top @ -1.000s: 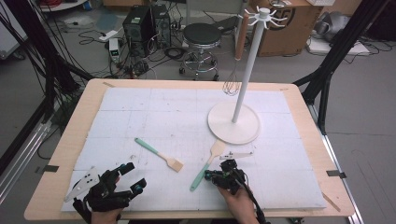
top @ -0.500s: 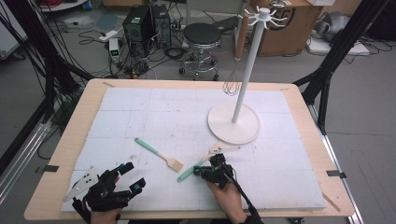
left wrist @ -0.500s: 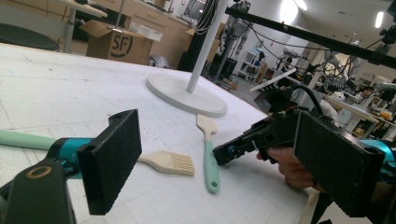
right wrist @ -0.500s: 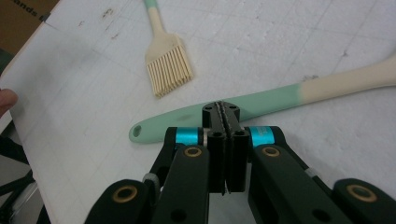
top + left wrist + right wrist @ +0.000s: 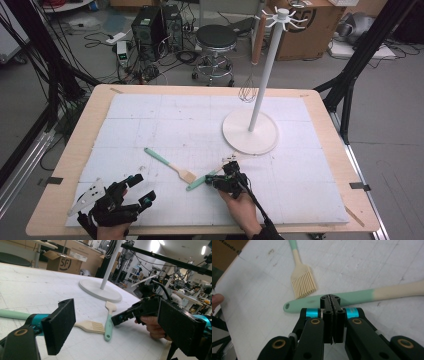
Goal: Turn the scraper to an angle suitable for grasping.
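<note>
A spatula (image 5: 200,182) with a mint handle and cream blade lies on the white mat, running up to the right toward the stand's base. My right gripper (image 5: 214,179) is shut, nothing between its pads, its tip right over the spatula's handle (image 5: 352,296); I cannot tell if it touches. Left of it lies a pastry brush (image 5: 169,164) with a mint handle and its cream bristles (image 5: 303,285) toward the spatula. My left gripper (image 5: 142,189) rests open at the table's near left; its open jaws (image 5: 120,327) frame the brush (image 5: 90,326), the spatula (image 5: 108,322) and the right gripper (image 5: 135,312).
A white hook stand (image 5: 250,131) stands at the back right of the mat, a wire whisk (image 5: 246,93) hanging from it. The white foam mat (image 5: 165,115) covers most of the wooden table (image 5: 65,165). A stool and computer gear sit on the floor beyond.
My right gripper has slid left while shut. The spatula's handle end has swung left with it, so the spatula lies flatter across the mat. The left gripper has stayed put.
</note>
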### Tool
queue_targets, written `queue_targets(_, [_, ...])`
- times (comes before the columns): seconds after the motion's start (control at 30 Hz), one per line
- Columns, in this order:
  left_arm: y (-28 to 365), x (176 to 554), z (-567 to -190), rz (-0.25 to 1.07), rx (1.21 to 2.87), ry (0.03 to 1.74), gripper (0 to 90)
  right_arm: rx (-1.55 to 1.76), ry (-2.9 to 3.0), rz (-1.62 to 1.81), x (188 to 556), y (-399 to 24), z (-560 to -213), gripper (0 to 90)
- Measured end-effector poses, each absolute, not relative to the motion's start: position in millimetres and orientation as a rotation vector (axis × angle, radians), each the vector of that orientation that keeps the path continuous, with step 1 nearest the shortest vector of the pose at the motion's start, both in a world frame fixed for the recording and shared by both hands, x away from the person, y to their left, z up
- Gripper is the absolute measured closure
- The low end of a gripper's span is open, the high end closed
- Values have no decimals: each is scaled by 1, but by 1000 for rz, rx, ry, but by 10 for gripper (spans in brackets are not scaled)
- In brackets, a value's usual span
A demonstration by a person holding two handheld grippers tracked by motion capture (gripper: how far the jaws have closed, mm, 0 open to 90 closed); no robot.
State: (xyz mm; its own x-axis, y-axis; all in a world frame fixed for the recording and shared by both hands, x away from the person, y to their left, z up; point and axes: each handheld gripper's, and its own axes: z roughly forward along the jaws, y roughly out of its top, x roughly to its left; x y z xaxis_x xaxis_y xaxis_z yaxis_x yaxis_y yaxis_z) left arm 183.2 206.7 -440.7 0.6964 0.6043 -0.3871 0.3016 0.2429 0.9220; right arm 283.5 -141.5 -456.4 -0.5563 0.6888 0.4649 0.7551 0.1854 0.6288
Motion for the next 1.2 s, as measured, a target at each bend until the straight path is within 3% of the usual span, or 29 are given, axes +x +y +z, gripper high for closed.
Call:
queue_targets(0.43, [207, 184, -441, 244, 1350, 838, 159, -1614, -2363, -1310, 331, -152, -450, 893])
queue_targets(1.2, [208, 182, -441, 243, 1346, 835, 158, -1608, -2595, -1149, 315, -160, -446, 894])
